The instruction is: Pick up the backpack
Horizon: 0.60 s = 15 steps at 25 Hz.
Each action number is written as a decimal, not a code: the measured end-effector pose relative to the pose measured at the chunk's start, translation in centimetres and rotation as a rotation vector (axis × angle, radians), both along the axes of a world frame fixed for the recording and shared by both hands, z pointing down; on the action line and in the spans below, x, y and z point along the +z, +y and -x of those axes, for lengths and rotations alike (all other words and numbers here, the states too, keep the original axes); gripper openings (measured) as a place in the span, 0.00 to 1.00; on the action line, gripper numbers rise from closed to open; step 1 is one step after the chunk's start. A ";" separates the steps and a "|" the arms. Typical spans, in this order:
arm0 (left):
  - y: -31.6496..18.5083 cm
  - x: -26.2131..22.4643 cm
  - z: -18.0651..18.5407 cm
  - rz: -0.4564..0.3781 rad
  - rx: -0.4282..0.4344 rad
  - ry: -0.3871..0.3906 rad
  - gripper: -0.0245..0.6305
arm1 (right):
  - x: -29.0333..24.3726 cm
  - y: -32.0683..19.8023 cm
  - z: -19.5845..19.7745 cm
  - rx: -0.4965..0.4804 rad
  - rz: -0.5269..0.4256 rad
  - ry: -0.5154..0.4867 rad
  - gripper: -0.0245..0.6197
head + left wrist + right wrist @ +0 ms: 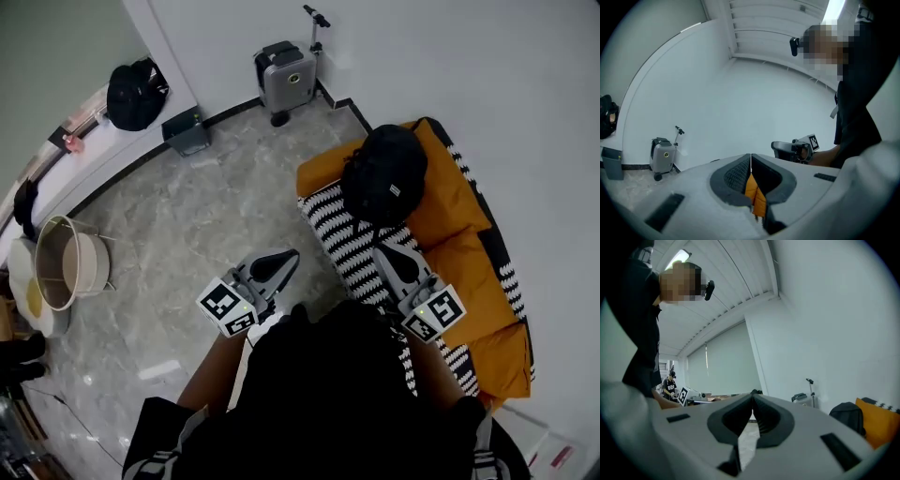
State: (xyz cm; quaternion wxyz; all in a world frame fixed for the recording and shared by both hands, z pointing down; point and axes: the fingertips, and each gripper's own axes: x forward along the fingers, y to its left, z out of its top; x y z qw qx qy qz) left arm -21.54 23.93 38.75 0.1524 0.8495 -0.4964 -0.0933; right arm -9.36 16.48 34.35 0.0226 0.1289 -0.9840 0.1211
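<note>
An orange sofa [464, 258] stands along the white wall [487, 66], and a black-and-white striped cloth [339, 242] lies over its near side. A grey suitcase [285, 77] stands in the corner. Near it a dark box [187, 132] sits on the marble floor [206, 211]. A black bag [136, 94] lies on a white ledge [94, 155]. Below it a beige basket [89, 262] is tilted on its side.

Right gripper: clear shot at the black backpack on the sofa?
Likely yes. The right gripper hovers over the sofa just short of the backpack, nothing between them. It is shut, so it must open first.
</note>
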 end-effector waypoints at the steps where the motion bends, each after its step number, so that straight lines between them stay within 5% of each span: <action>1: -0.8 0.3 0.1 0.004 0.016 0.001 0.07 | 0.1 -0.5 -0.2 0.014 -0.001 0.004 0.08; 15: -16.6 3.7 -3.9 0.089 0.299 -0.201 0.07 | 3.5 -14.8 -5.9 0.273 0.044 -0.004 0.08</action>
